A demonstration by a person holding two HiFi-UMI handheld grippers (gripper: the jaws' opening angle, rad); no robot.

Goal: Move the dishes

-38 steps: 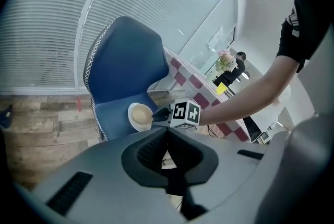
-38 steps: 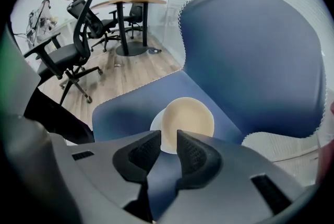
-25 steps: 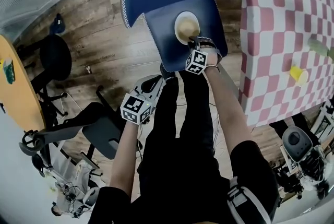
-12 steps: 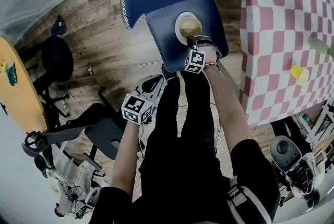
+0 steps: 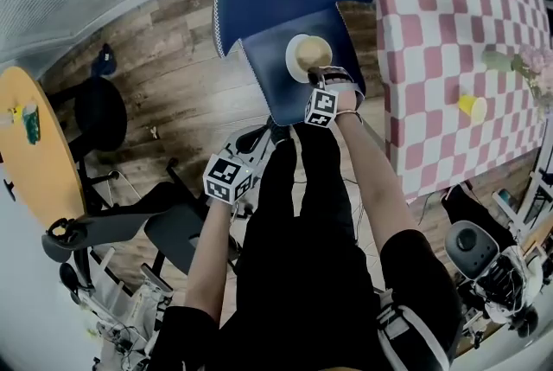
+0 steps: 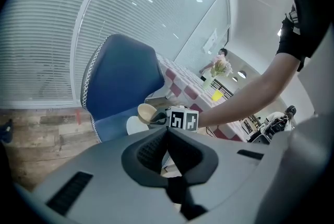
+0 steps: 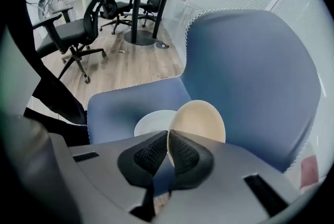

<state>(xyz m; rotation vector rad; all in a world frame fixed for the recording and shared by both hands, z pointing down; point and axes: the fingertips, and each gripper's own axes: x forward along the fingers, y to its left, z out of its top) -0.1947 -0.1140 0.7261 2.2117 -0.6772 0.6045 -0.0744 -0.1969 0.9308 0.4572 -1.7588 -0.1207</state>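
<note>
Right tool [image 7: 168, 137], its jaws just now closing, is clamped on the rim of the beige bowl [image 7: 201, 119], which tilts over the white plate [image 7: 148, 125] on the blue chair [image 7: 250, 71] seat; left tool [image 6: 166, 133], jaws together, hangs short of that chair's front edge

Cannot see the near rim of the bowl [image 7: 198, 119] behind the right hand-held gripper [image 7: 168, 137], nor the right part of the white plate [image 7: 150, 124] behind that bowl; cannot follow the checkered desk [image 5: 432, 23] past the head view's right edge.
</note>
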